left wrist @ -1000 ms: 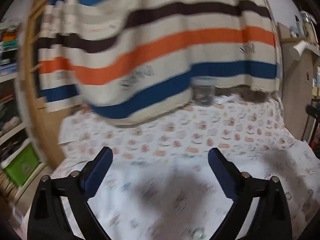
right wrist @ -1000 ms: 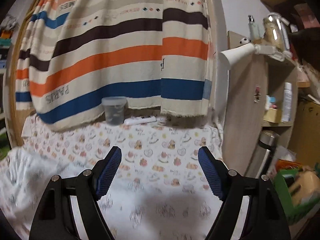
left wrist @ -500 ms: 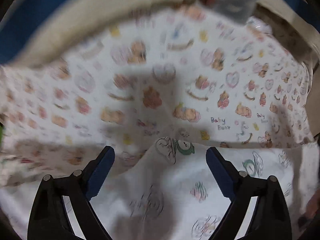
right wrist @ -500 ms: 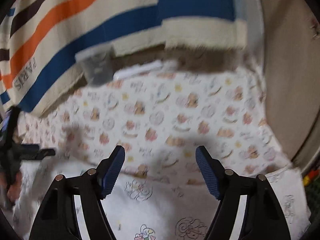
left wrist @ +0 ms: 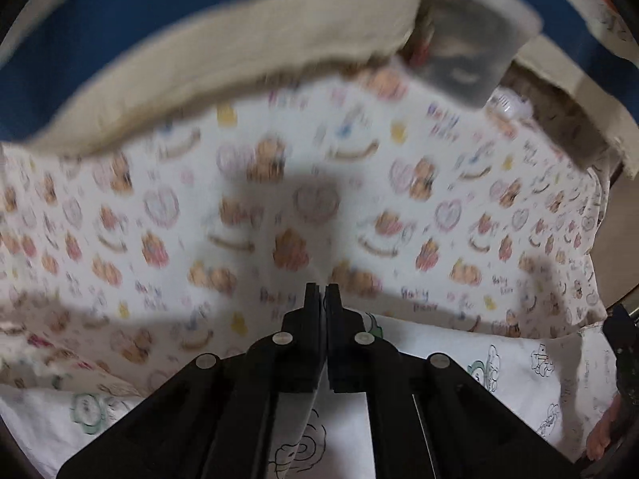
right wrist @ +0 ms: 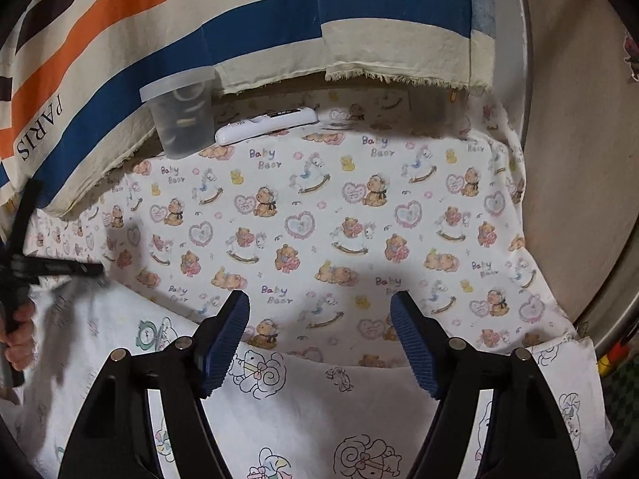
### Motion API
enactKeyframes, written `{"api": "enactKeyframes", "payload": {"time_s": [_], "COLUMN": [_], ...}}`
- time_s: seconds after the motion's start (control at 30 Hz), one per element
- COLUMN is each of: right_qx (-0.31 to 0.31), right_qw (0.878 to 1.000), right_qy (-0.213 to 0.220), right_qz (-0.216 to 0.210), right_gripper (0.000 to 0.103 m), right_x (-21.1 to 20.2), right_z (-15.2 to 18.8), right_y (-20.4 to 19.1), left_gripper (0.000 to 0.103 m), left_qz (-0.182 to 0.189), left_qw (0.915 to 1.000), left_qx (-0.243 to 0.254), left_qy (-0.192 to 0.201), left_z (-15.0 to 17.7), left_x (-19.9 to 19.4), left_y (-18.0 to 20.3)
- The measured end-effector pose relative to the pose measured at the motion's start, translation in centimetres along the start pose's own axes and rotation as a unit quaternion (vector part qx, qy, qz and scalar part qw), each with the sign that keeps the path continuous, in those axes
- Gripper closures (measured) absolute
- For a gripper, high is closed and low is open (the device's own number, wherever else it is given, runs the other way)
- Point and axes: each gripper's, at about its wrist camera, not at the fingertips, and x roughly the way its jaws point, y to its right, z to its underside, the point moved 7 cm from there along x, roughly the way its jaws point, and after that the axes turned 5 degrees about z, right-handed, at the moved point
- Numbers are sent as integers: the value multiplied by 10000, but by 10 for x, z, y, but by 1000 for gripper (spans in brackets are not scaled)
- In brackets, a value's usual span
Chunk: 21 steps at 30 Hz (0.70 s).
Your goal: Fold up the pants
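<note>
Both cameras have dropped from the striped blanket [right wrist: 167, 40] a second ago and now look down at the bear-print sheet [right wrist: 319, 207], and the left tongs [left wrist: 323, 291] have just snapped together: wide half a second back, their jaws now meet right at the edge of the pants [left wrist: 459, 359], so a pinch of that hem seems likely, though the black arms hide the contact and I cannot tell for sure. The right tongs [right wrist: 319, 339] are little changed, jaws standing well apart with the pants' top edge lying between the blue pads [right wrist: 223, 343] and nothing pressed. The pants themselves are white with outlined cartoon figures, spread flat across the bottom of both views, from 4 o'clock round to 8 o'clock, their upper edge a fairly straight line over the sheet. In the right view the left tongs show at 9 o'clock with the person's hand [right wrist: 20, 343] around the handle. At 11 o'clock a lidded translucent tub [right wrist: 181, 115] stands beside a white remote [right wrist: 265, 123], both under the blanket's hem. The left view is blurred.
</note>
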Motion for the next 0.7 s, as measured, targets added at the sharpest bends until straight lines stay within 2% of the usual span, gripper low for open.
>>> {"api": "enactKeyframes", "payload": {"time_s": [0.03,0.1,0.17,0.2,0.27,0.33,0.43,0.57,0.67,0.7], "right_qx": [-7,-22,-50,-64,-66,-34,-11,-37,-107,-127], "right_qw": [10000,9997,9991,9989,9988,9990,9994,9996,9995,9995], "right_qy": [-73,-245,-409,-449,-459,-413,-315,-277,-266,-267], "right_qz": [11,4,51,102,155,143,129,108,114,118], "right_gripper": [28,28,28,28,28,28,28,28,28,28], "right_x": [4,12,20,23,25,22,17,14,14,14], "right_z": [2,7,13,15,17,16,12,11,11,12], "right_y": [-1,-3,-3,-2,0,1,2,-1,-5,-5], "left_gripper": [101,99,66,44,47,47,46,46,46,42], "left_qz": [-52,-417,-781,-840,-749,-668,-885,-1360,-1394,-1402], "left_qw": [9999,9980,9956,9955,9967,9967,9936,9869,9870,9869], "left_qx": [98,385,503,438,285,346,552,852,774,766], "left_qy": [94,288,157,90,156,302,421,191,193,227], "left_z": [-1,-4,0,4,12,18,26,39,42,45], "left_x": [-3,-5,1,3,0,-11,-30,-46,-60,-65], "left_y": [2,-2,-12,-16,-24,-24,-23,-37,-59,-69]}}
